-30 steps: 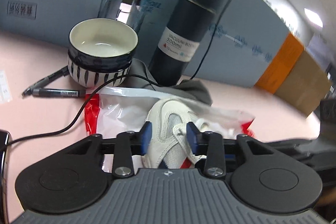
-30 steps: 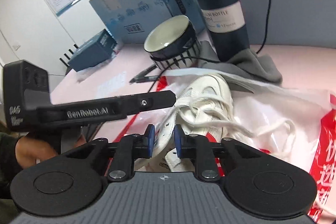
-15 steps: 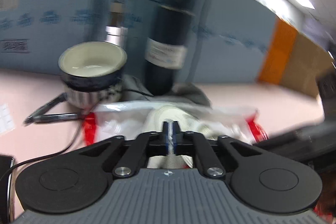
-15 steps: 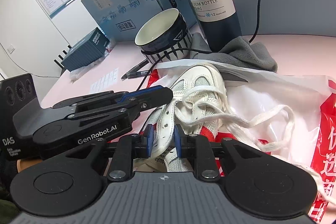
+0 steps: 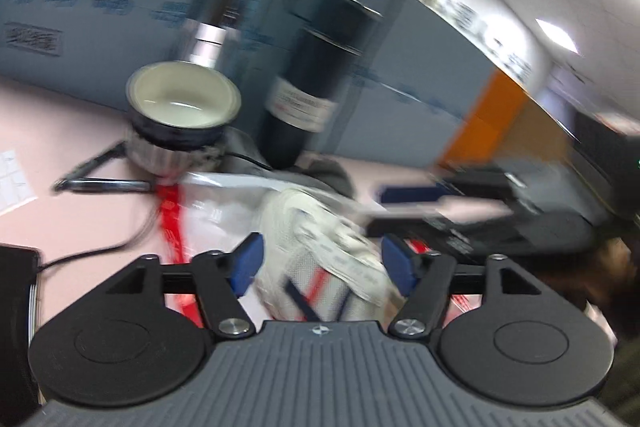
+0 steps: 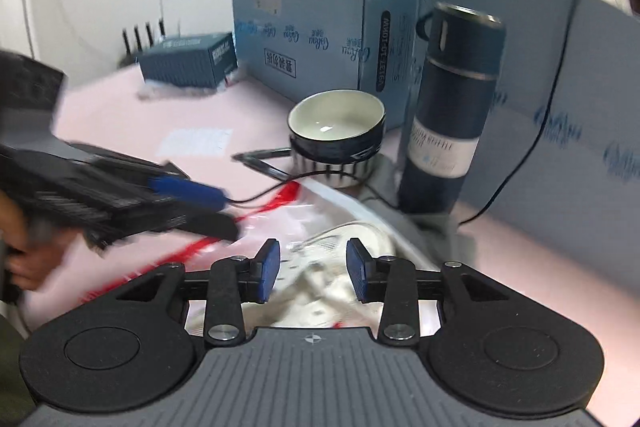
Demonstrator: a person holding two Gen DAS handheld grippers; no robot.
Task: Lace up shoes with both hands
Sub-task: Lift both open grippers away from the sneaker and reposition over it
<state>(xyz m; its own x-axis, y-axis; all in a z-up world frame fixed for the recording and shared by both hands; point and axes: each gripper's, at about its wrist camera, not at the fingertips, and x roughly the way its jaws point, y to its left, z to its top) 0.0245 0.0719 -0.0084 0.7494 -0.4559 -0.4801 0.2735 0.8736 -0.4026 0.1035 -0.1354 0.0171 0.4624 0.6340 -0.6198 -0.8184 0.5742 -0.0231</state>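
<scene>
Left gripper: blue-padded jaws opening, wide, pads clear of white mesh sneaker seen between them. Right gripper: jaws opening, moderate gap, nothing pinched; sneaker below, blurred. Sneaker lies on white-and-red plastic bag on pink tabletop. Dark-rimmed ceramic bowl at 12 o'clock from right gripper; navy vacuum bottle at 1 o'clock.

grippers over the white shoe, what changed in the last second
The left gripper, pinched shut half a second ago, is opening, its blue pads clear of the white mesh sneaker. The right gripper, earlier narrow around the laces, is opening too, and its view has rolled. Both views are now motion-blurred. The striped ceramic bowl, dark blue vacuum flask and red-and-white plastic bag stay put.
</scene>
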